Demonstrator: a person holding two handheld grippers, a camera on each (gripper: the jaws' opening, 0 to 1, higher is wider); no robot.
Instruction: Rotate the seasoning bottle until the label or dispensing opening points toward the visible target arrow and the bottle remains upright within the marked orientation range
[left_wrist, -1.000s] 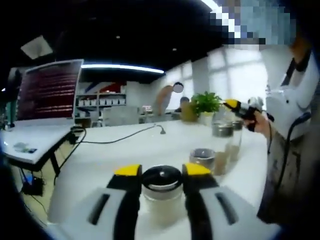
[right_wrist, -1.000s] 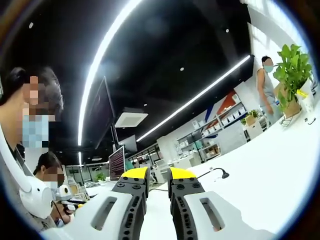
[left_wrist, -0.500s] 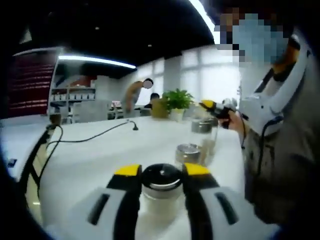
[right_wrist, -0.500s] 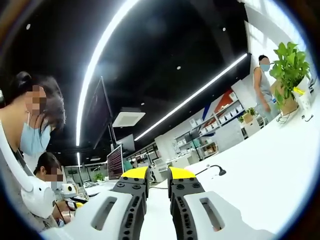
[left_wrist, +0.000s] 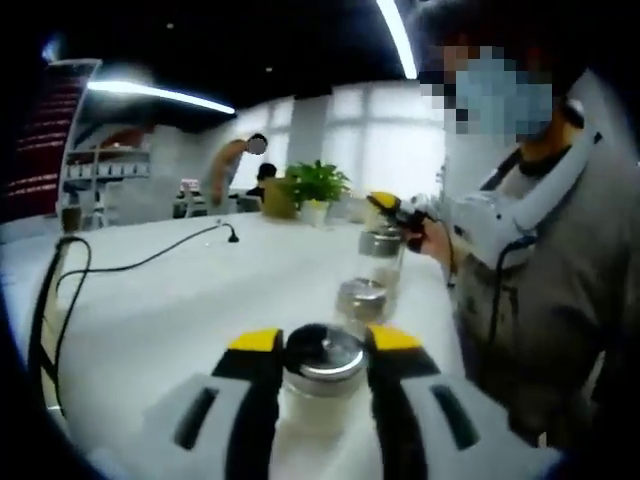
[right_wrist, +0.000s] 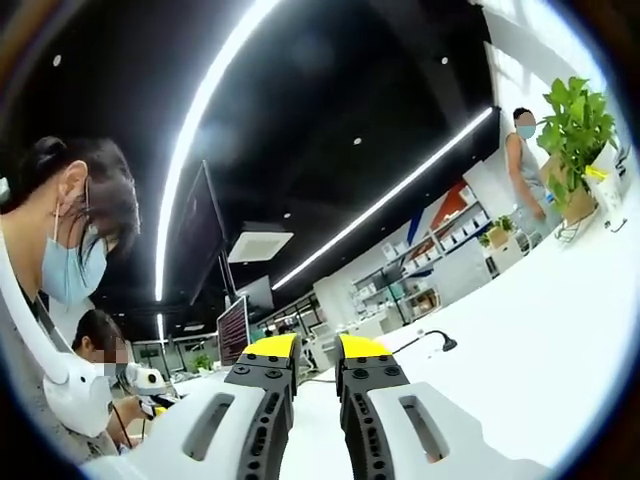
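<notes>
My left gripper (left_wrist: 322, 341) is shut on a glass seasoning bottle (left_wrist: 321, 392) with pale contents and a dark metal cap; its yellow-tipped jaws press the neck from both sides. The bottle stands upright on the white table (left_wrist: 190, 310). Two more capped bottles stand in a row behind it, one close (left_wrist: 362, 301) and one farther (left_wrist: 381, 250). A person's hand holds my right gripper (left_wrist: 392, 206) above that far bottle. In the right gripper view, my right gripper (right_wrist: 317, 350) points up and away, jaws close together with nothing between them. I see no arrow mark.
The person in grey (left_wrist: 540, 290) stands close at the table's right edge. A black cable (left_wrist: 120, 268) runs over the left of the table. A potted plant (left_wrist: 314, 186) stands at the far end, with another person (left_wrist: 238, 165) behind it.
The left gripper view has swung round, so the room has slid leftward and the person fills more of the right side. The bottle stays in the left jaws. The right gripper has hardly moved.
</notes>
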